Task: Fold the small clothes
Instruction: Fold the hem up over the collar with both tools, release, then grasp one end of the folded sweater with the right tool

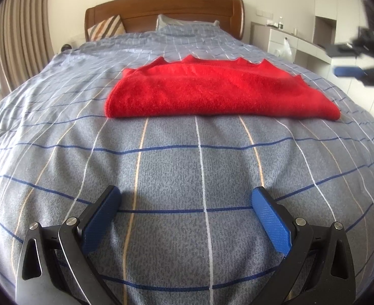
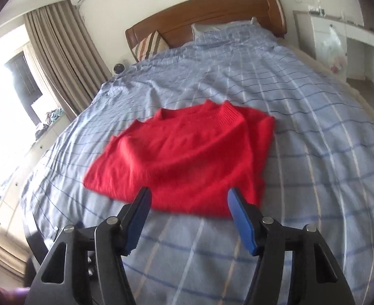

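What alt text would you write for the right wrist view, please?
A folded red sweater lies on a blue checked bedspread, just beyond the open, empty right gripper. Behind are a wooden headboard, pillows and beige curtains.

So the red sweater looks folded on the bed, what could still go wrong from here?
1. The red sweater lies free on the soft, wrinkled quilt; a careless regrasp could drag a layer and undo the fold.
2. Its far edge looks uneven, with points sticking up, so another fold may come out crooked.
3. The right hand-held gripper is open with nothing held, its picture blurred; a fast pass over the sweater could snag the knit.
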The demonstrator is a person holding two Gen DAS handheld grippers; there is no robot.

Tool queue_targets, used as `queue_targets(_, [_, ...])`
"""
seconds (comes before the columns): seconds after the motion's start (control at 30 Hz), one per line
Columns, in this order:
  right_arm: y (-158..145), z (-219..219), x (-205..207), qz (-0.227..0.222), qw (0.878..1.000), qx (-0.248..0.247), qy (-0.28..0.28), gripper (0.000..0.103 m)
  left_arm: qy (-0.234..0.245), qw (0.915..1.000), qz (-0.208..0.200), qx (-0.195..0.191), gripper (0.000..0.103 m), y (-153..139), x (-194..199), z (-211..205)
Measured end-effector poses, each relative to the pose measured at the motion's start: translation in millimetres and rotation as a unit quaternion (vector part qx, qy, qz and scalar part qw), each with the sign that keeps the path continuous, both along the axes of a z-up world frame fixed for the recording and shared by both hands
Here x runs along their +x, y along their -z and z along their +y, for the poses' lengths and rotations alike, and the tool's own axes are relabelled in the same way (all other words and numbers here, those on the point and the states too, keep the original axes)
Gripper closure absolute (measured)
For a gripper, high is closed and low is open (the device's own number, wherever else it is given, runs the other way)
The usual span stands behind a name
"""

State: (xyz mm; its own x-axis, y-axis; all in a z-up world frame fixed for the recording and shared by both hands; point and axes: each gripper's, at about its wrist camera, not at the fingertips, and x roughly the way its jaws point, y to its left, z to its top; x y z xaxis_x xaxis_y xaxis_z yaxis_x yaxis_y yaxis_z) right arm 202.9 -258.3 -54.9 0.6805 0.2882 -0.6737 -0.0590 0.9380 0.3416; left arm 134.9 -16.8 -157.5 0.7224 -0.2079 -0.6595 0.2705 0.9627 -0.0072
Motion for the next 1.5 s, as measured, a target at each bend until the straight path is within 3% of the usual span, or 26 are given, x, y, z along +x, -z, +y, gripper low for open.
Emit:
queue_targets(0.07, [-2.3, 9.2, 58.2, 0.038, 0.999, 0.013, -0.03, 0.06, 0.0, 1.0, 0.0, -0.001, 0.0, -0.1, -0.2, 0.3])
queue_targets(0.17, [8.4, 36.7, 128.5, 0.071, 0.996, -0.029, -0.053, 0.071, 0.001, 1.0, -0.002, -0.005, 0.0, 0.0, -1.4, 1.7])
queue_targets(0.27, [28.0, 56.7, 176.6, 0.105, 0.992, -0.034, -0.06, 0.071, 0.002, 1.0, -0.003, -0.007, 0.001, -0.3, -2.1, 2.3])
queue_targets(0.47, [69.1, 76.5, 229.3, 0.158, 0.985, -0.051, -0.041, 0.072, 0.005, 0.9998, -0.009, -0.016, 0.001, -0.8, -3.5, 3.1])
queue_targets(0.5, [75.9, 78.1, 233.5, 0.168, 0.983, -0.058, -0.041, 0.077, 0.005, 0.9998, -0.01, -0.017, 0.001, -0.5, -4.0, 3.1])
queue_targets(0.53, [81.3, 79.6, 236.4, 0.174, 0.981, -0.071, -0.043, 0.098, 0.005, 0.9998, -0.011, -0.017, 0.001, -0.5, -4.3, 2.8])
queue_targets(0.6, [81.2, 83.8, 237.3, 0.164, 0.98, -0.106, -0.046, 0.1, 0.005, 0.9997, -0.012, -0.019, 0.001, -0.3, -5.1, 3.0])
queue_targets(0.8, [51.9, 77.7, 240.2, 0.105, 0.988, -0.11, -0.026, 0.1, 0.004, 0.9997, -0.016, -0.016, 0.001, 0.6, -7.8, 1.1])
queue_targets(0.93, [82.6, 78.1, 247.8, 0.155, 0.983, -0.094, -0.035, 0.096, 0.003, 0.9998, -0.015, -0.014, 0.001, 0.7, -7.8, 0.3])
queue_targets(1.03, [67.5, 64.6, 236.0, 0.123, 0.99, -0.053, -0.04, 0.073, 0.003, 0.9998, -0.016, -0.015, 0.001, 0.7, -7.7, 0.3])
queue_targets(1.13, [44.0, 42.1, 221.6, 0.103, 0.993, -0.003, -0.054, 0.073, 0.003, 0.9998, -0.016, -0.014, 0.001, 0.8, -7.7, 0.4])
queue_targets(1.23, [46.8, 19.8, 203.3, 0.144, 0.988, -0.001, -0.05, 0.073, 0.002, 0.9998, -0.018, -0.013, 0.001, 0.1, -9.0, -1.1])
queue_targets(1.33, [79.6, -3.6, 189.7, 0.207, 0.976, -0.072, -0.013, 0.077, 0.001, 0.9998, -0.018, -0.01, 0.001, -0.2, -9.3, -1.7])
queue_targets(1.43, [60.2, -35.9, 166.6, 0.14, 0.988, -0.044, 0.048, 0.069, 0.0, 0.9998, -0.018, -0.009, 0.001, -1.0, -9.6, -1.9])
queue_targets(1.5, [41.1, -57.4, 147.4, 0.094, 0.993, 0.0, 0.072, 0.052, -0.001, 0.9998, -0.018, -0.008, 0.001, -1.7, -9.4, -2.2])
